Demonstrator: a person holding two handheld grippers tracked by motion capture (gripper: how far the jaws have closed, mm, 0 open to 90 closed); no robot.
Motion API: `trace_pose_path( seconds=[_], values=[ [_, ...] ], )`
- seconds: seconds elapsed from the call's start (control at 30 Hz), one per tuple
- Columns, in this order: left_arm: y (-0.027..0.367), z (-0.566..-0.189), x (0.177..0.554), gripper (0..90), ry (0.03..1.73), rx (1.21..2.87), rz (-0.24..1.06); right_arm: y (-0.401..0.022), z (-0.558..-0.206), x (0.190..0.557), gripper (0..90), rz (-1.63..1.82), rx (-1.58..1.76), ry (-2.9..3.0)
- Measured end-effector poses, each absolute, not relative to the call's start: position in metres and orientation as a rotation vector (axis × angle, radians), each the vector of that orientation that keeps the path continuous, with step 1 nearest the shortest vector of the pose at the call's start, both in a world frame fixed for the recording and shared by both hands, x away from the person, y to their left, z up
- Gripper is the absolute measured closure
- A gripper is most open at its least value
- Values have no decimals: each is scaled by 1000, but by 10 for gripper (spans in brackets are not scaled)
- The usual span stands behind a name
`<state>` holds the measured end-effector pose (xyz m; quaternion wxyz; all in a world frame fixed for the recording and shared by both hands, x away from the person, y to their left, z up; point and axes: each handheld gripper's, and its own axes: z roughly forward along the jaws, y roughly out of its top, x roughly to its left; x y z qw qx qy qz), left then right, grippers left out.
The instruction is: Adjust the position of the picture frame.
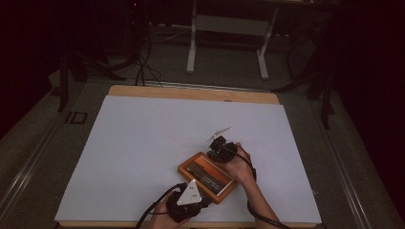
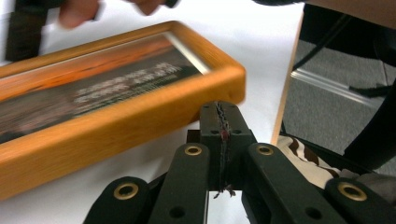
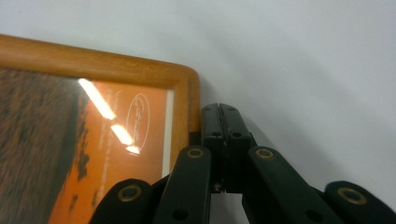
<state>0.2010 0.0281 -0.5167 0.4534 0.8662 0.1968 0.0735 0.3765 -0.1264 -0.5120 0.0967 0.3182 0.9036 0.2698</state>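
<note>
Left gripper view: picture frame [image 2: 126, 112] lettering blurs unreadably; both grippers' fingers clenched, grasping nothing.

place: likely lab or studio | white-topped table [image 1: 143, 143] | dark room | floor cables [image 1: 143, 67]

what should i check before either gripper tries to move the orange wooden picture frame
1. Orange wooden picture frame lying flat on the white table sheet: ok.
2. Left gripper open to grasp: not ok, jaws shut with nothing between them.
3. Right gripper open to grasp: not ok, jaws shut beside the frame's edge.
4. Frame away from the table's near edge: not ok, it sits close.
5. Tips touching the frame: cannot tell.
</note>
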Motion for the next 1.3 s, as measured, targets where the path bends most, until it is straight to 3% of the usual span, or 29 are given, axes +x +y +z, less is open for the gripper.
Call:
trace_pose_path(
  seconds=[0.23,0.47,0.97,1.3],
  values=[
    [22,-524,198,893,473,2195,204,-126,-508,375,899,839,924,2669],
    [49,-509,203,890,489,2122,220,-153,-490,359,897,875,909,2620],
    [114,-503,278,894,822,2066,340,-201,-490,307,894,860,904,2616],
    [118,-520,299,895,866,2145,322,-223,-497,279,897,862,880,2633]
  ],
)
